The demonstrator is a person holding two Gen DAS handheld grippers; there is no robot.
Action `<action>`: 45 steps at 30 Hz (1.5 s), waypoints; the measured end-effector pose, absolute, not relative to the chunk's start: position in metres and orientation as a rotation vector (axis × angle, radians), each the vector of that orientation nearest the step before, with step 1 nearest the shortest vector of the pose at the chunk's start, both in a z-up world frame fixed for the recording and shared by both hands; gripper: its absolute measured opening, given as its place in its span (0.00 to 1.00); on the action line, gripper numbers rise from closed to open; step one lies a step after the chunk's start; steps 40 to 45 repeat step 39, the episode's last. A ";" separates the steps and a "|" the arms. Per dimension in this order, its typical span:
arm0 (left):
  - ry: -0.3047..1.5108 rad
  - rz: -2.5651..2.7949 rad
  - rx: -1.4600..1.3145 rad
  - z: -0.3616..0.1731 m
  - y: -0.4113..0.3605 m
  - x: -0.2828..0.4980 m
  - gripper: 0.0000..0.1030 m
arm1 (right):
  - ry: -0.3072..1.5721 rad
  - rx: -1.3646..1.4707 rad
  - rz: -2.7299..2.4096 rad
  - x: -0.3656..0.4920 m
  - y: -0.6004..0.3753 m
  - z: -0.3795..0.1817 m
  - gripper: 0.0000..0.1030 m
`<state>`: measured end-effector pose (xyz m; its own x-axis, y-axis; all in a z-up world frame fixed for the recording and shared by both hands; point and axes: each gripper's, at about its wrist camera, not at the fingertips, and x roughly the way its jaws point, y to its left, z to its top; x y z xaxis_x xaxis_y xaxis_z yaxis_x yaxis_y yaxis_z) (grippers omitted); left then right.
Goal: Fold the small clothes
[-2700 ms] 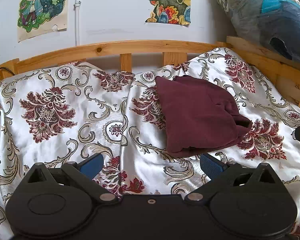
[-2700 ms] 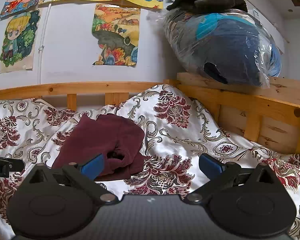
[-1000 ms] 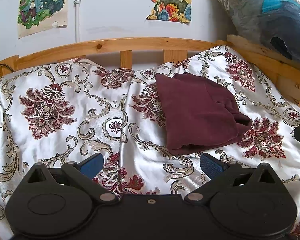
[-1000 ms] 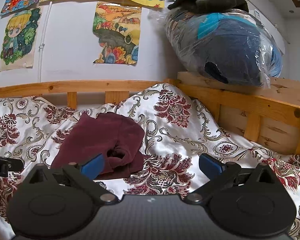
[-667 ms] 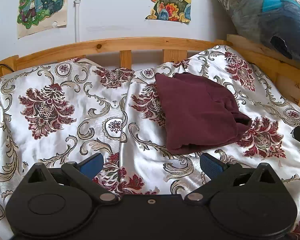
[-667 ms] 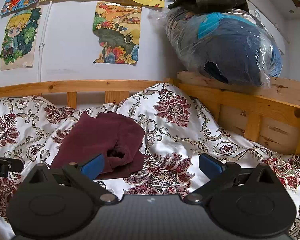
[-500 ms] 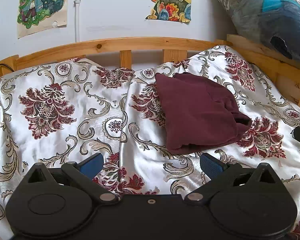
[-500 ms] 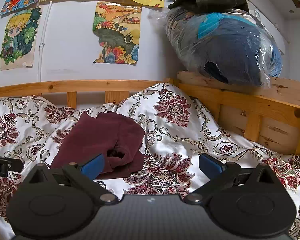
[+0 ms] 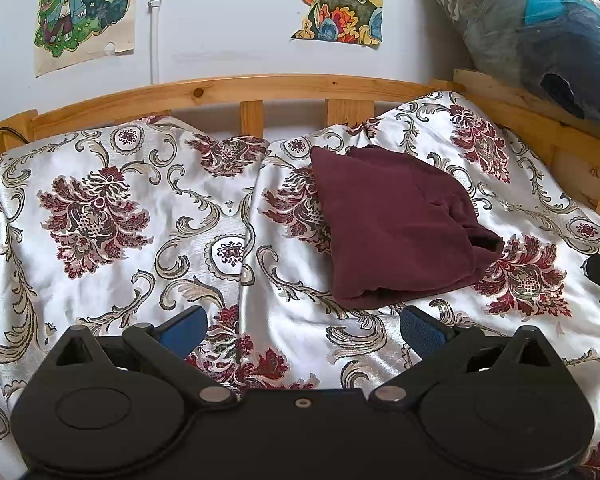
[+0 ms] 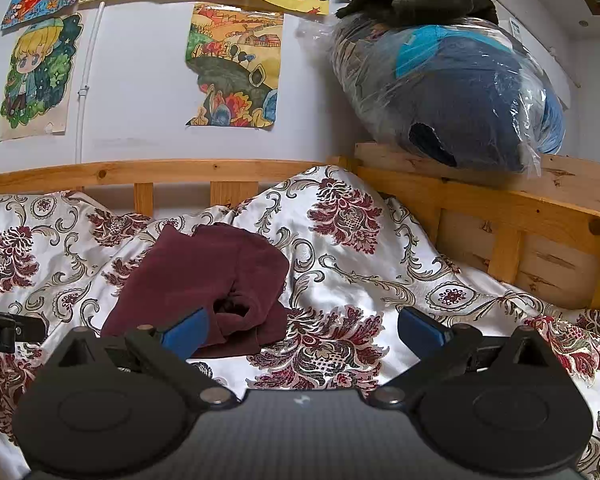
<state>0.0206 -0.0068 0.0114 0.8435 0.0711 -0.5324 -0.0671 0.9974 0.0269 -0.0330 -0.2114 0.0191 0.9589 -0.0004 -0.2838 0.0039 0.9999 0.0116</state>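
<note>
Slippage risk: folded maroon fleece garment [image 9: 396,224] lies on glossy floral satin bedspread [image 9: 140,216], which may bunch under left gripper [image 9: 302,326] and right gripper [image 10: 302,330], both with jaws spread and empty.

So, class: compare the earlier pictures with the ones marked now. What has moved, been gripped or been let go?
Nothing has visibly changed. The garment lies folded on the bedspread as before, and the left gripper and right gripper stay open, holding nothing and clear of it.
</note>
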 end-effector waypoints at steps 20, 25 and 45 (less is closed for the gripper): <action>0.602 0.095 0.040 0.009 -0.007 0.025 0.99 | 0.293 0.006 0.001 -0.032 -0.213 0.016 1.00; 0.601 0.084 0.050 0.009 -0.008 0.024 0.99 | 0.294 0.007 -0.001 -0.033 -0.213 0.015 1.00; 0.601 0.083 0.053 0.009 -0.007 0.023 0.99 | 0.299 0.003 0.001 -0.032 -0.212 0.015 1.00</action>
